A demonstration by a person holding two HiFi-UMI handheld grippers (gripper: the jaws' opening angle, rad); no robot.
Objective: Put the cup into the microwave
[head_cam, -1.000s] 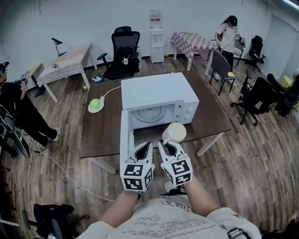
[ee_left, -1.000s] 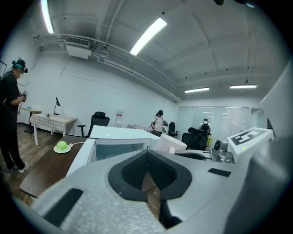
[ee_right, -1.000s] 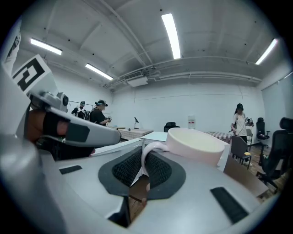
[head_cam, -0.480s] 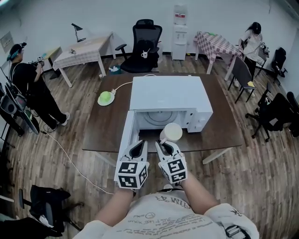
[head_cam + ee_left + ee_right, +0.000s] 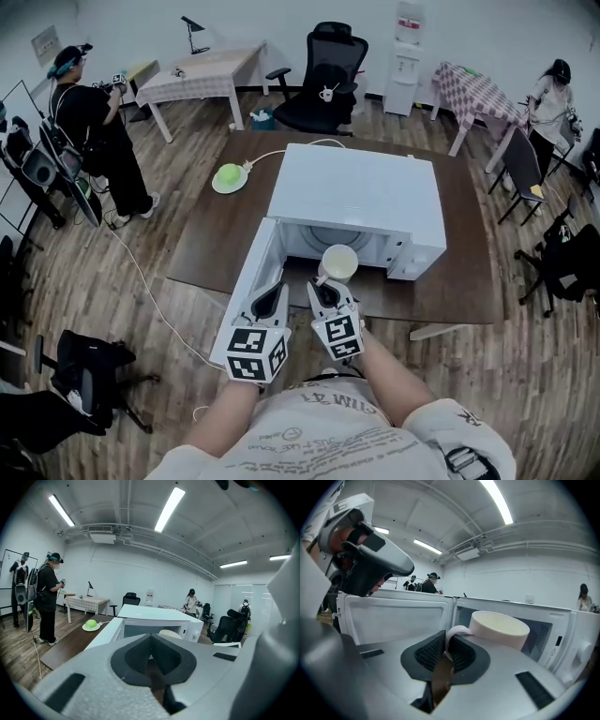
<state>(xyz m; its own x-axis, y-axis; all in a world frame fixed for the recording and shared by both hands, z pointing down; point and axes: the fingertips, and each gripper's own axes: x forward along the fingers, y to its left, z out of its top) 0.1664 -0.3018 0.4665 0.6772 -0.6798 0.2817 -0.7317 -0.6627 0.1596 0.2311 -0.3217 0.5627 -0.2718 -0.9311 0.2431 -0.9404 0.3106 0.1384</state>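
The right gripper view shows what the head view cannot. The pads of the right gripper [image 5: 447, 649] are pinched on the curved handle [image 5: 453, 632] of the cream cup [image 5: 499, 628], which is held upright just ahead of them. Behind the cup is the open cavity of the white microwave [image 5: 361, 192]. To the left is the inner side of its door [image 5: 396, 618], swung open.

In the head view the cup is at the mouth of the cavity, over its lower front edge, and the round turntable [image 5: 323, 238] is behind it. I cannot tell whether the cup has passed inside. Its inside looks pale, and no view shows if something is in it.

The left gripper view shows the left gripper [image 5: 150, 638] with its jaws pressed together and nothing between them. It hangs just beside the right one, near the outer edge of the open door.

Only the head view gives the room. The microwave stands on a dark brown table [image 5: 202, 248]. On the same table lies a green rounded thing on a white dish [image 5: 229, 177], and a white cable [image 5: 272, 153] goes from it toward the back of the microwave. Farther away a white mug [image 5: 326, 94] stands on the seat of a black office chair [image 5: 337, 47]. A person in dark clothes [image 5: 89, 117] stands at the left.

Each gripper bears a cube with black and white square markers [image 5: 251, 353]. The print on the shirt [image 5: 319, 412] and the marks on the control panel [image 5: 558, 641] are too small to read.
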